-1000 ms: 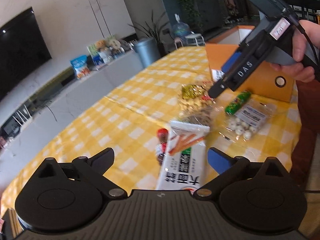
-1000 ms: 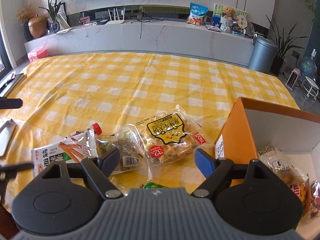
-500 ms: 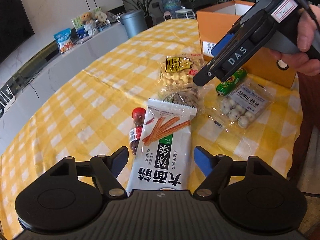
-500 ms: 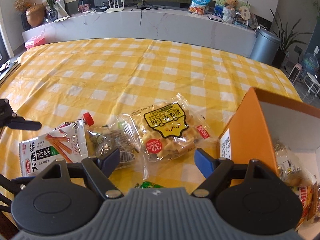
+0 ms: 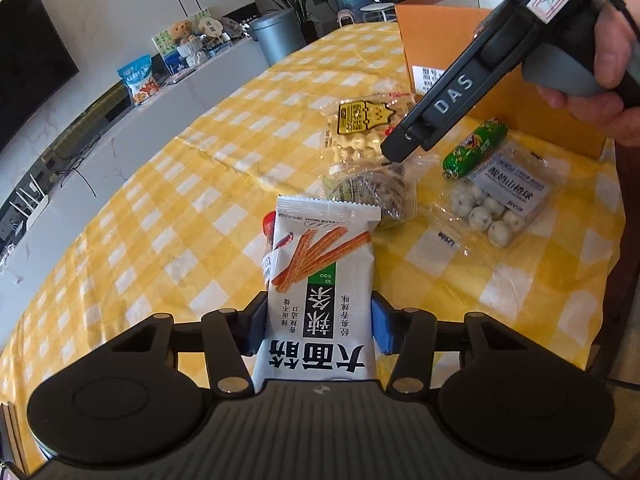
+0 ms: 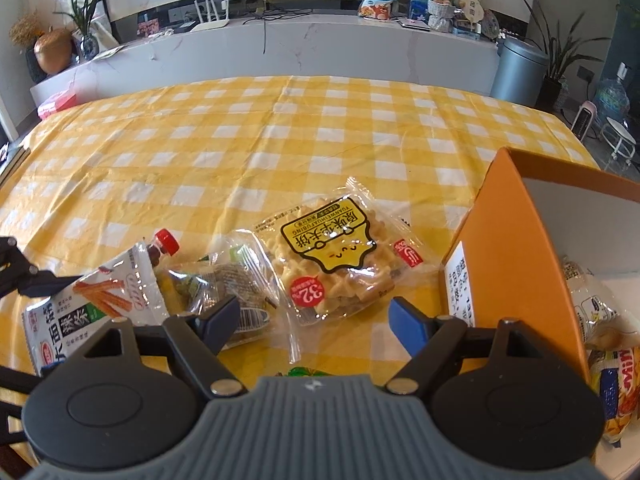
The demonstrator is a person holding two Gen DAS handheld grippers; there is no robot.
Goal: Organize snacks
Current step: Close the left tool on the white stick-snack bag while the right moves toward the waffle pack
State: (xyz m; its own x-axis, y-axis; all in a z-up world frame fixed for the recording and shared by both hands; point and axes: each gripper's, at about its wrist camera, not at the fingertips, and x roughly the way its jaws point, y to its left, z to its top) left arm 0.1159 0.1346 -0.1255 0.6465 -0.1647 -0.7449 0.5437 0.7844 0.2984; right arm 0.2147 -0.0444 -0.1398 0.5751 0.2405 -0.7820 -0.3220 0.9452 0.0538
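Observation:
My left gripper (image 5: 318, 326) is shut on the white spicy-stick packet (image 5: 320, 280), its jaws against the packet's two sides; the packet also shows in the right wrist view (image 6: 92, 304). My right gripper (image 6: 314, 316) is open and empty, hovering above the waffle packet (image 6: 336, 256) and a clear packet of dark snacks (image 6: 224, 280). In the left wrist view it (image 5: 404, 146) hangs over the waffle packet (image 5: 360, 128). The orange box (image 6: 516, 248) stands at the right with snacks inside.
A red-capped small bottle (image 6: 164, 246) lies behind the stick packet. A green sausage (image 5: 476, 148) and a bag of white balls (image 5: 496, 204) lie near the box (image 5: 440, 40). The yellow checked tablecloth (image 6: 240, 152) stretches beyond. A white sideboard (image 6: 280, 52) stands past the table.
My left gripper has moved forward over the spicy-stick packet and closed on it. My right gripper has drifted slightly lower toward the waffle packet and stays open.

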